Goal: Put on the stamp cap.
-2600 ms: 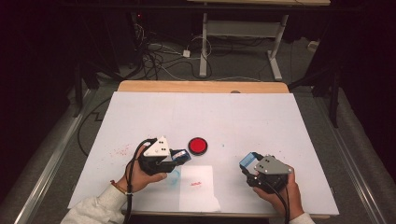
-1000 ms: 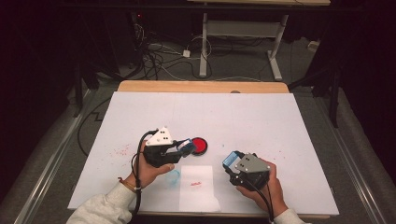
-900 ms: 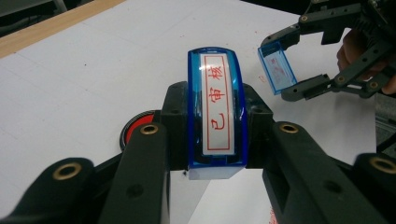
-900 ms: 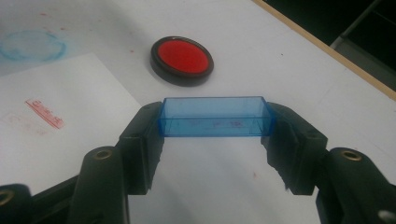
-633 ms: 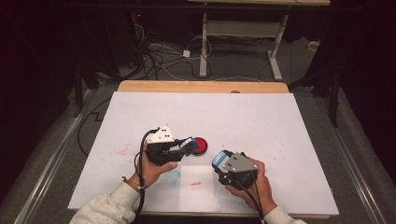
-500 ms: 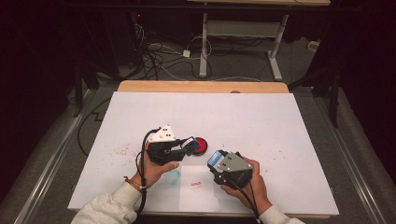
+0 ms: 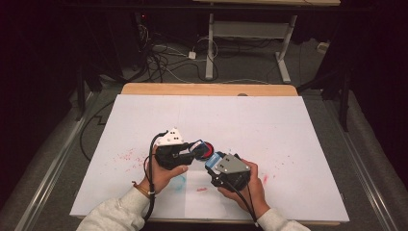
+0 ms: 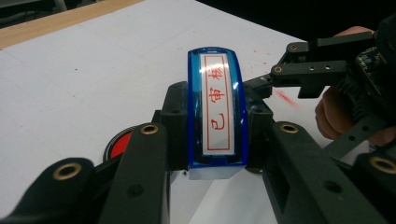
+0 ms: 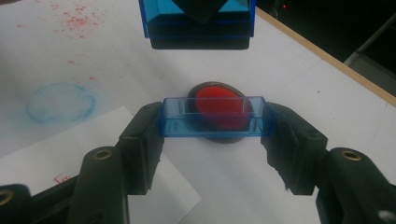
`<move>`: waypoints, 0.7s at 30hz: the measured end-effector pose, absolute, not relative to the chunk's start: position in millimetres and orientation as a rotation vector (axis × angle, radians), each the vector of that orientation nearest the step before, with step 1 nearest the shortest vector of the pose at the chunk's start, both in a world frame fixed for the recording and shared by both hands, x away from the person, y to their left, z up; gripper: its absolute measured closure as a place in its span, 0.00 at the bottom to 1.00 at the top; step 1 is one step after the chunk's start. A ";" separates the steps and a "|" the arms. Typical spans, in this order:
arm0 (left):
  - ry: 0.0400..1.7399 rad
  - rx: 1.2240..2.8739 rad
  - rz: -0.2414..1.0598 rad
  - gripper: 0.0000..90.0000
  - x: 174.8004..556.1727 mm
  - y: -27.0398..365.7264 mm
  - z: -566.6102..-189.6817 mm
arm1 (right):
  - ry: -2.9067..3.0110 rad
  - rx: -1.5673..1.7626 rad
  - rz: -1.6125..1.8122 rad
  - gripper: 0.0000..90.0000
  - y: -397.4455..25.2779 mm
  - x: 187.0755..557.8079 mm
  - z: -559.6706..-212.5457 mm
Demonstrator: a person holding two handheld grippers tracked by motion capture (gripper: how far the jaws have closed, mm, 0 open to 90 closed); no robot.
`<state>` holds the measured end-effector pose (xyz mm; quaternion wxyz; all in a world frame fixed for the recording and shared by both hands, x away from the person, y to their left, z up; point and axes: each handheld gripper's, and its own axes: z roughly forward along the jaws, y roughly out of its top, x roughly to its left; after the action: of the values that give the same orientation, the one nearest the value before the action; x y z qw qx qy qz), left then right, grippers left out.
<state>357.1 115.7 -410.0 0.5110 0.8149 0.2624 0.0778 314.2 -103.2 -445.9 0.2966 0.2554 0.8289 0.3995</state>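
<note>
My left gripper is shut on a blue stamp whose white label bears red characters. It holds the stamp just above a round red ink pad on the white table. My right gripper is shut on a clear blue stamp cap, held level just in front of the ink pad. In the right gripper view the stamp hangs above the pad. In the high view the left gripper and right gripper almost meet at the pad.
A white paper sheet with a small red mark lies near the front edge. A faint blue ink ring sits beside it. Red ink specks dot the table at left and right. A wooden strip edges the far side.
My right gripper has moved left and forward with the cap, up to the ink pad. My left gripper has shifted right, carrying the stamp over the pad.
</note>
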 end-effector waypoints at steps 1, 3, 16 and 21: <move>0.632 1.962 0.186 0.75 357.3 115.0 -410.3 | 2.200 0.682 1.066 0.45 -102.2 314.6 -445.8; 0.633 1.962 0.183 0.75 357.5 113.2 -411.0 | 2.202 0.693 1.072 0.45 -100.4 315.6 -445.3; 0.647 1.940 0.175 0.75 359.9 108.0 -413.9 | 2.173 0.718 1.092 0.45 -94.3 320.8 -442.9; 0.648 1.938 0.167 0.75 360.0 105.3 -415.7 | 2.160 0.730 1.104 0.45 -92.4 321.8 -441.6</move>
<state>360.0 105.3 -415.7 0.5190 0.8080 0.2700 0.0698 321.8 -92.4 -441.6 0.2994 0.2749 0.8136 0.4159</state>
